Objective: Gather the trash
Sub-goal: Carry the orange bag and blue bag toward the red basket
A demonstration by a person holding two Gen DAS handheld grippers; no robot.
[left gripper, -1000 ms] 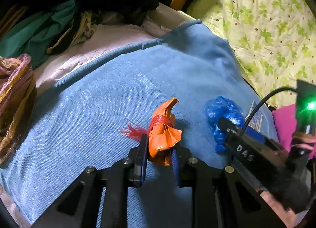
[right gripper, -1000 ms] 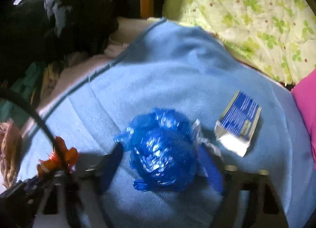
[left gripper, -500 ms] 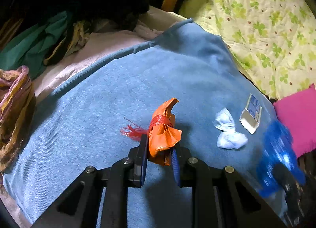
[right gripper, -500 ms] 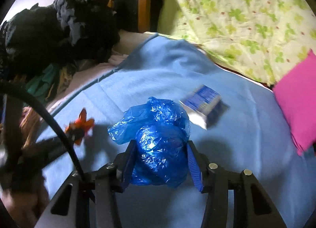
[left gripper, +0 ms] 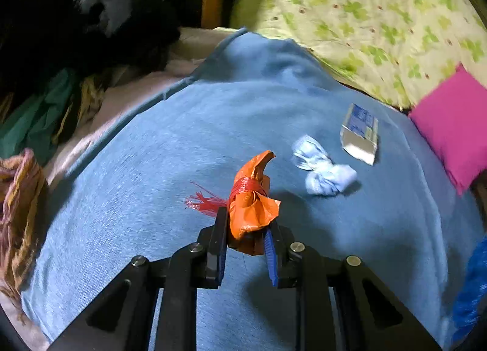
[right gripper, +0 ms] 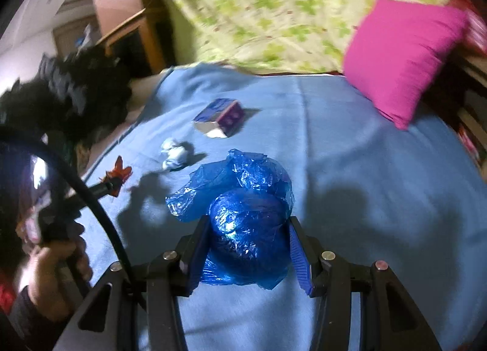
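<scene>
Two grippers each carry a piece of trash above a bed covered by a blue blanket (left gripper: 170, 150). Nearest in the left wrist view, the left gripper (left gripper: 246, 241) has its fingers (left gripper: 219, 241) clamped on an orange wrapper (left gripper: 251, 202), which is bound near its middle with red string whose frayed end sticks out to the left. Nearest in the right wrist view, the right gripper (right gripper: 248, 247) has its fingers (right gripper: 199, 244) pressed against both sides of a crumpled blue bag (right gripper: 246, 214), whose loose upper part flares beyond the fingertips. At the left of that view, the left gripper and its wrapper appear again, with a hand (right gripper: 57, 262) gripping the handle and a black cable curving past.

Farther out, a crumpled pale tissue (left gripper: 322, 171) lies on the blanket, just beyond and to the right of the wrapper. Near it, farther still, lies a small blue and white carton (left gripper: 360, 133), flattened at one end. A pink cushion (right gripper: 401, 56) rests at the blanket's right edge. Behind it all hangs a green floral sheet (left gripper: 365, 16). Dark clothes (left gripper: 91, 25) are heaped at the far left, with green and striped fabrics below them.
</scene>
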